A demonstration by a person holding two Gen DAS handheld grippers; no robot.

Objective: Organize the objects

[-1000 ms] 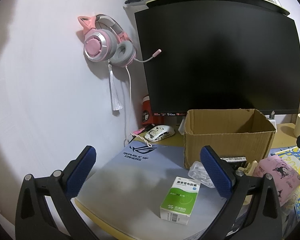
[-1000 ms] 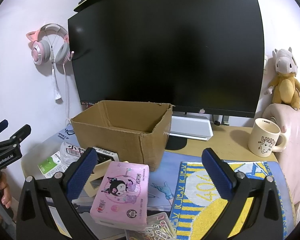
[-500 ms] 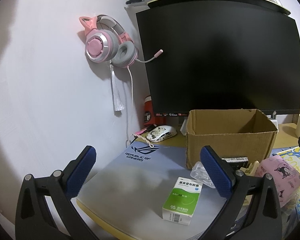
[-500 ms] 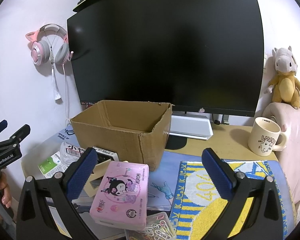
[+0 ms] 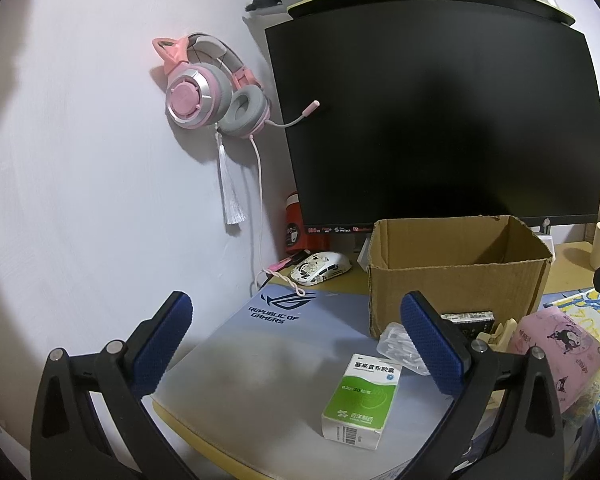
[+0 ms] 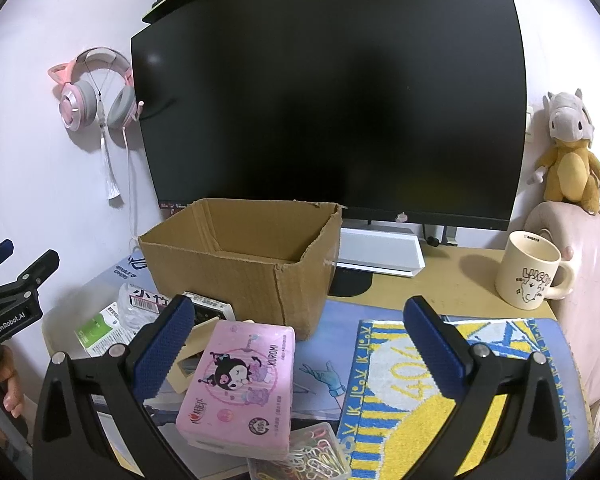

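An open cardboard box (image 5: 456,280) (image 6: 236,264) stands on the desk before the monitor, nothing visible inside. A green and white medicine box (image 5: 362,400) (image 6: 98,330) lies on the grey mouse pad, beneath and between the fingers of my open left gripper (image 5: 296,348). A clear plastic packet (image 5: 400,346) lies by the box's front corner. The pink Kuromi tissue pack (image 6: 240,384) (image 5: 560,356) lies low between the fingers of my open right gripper (image 6: 300,352), nearer the left one. A clear case of coloured paper clips (image 6: 304,456) sits below it. Neither gripper holds anything.
A big dark monitor (image 6: 332,92) fills the back. A pink headset (image 5: 208,92) hangs on the wall. A white mouse (image 5: 320,266) and red can (image 5: 294,224) sit at back left. A cream mug (image 6: 530,274), yellow-blue towel (image 6: 428,392), plush toy (image 6: 568,152).
The left wrist view has slid slightly rightward, so the medicine box and cardboard box sit a little further right. The right gripper's view is unchanged.
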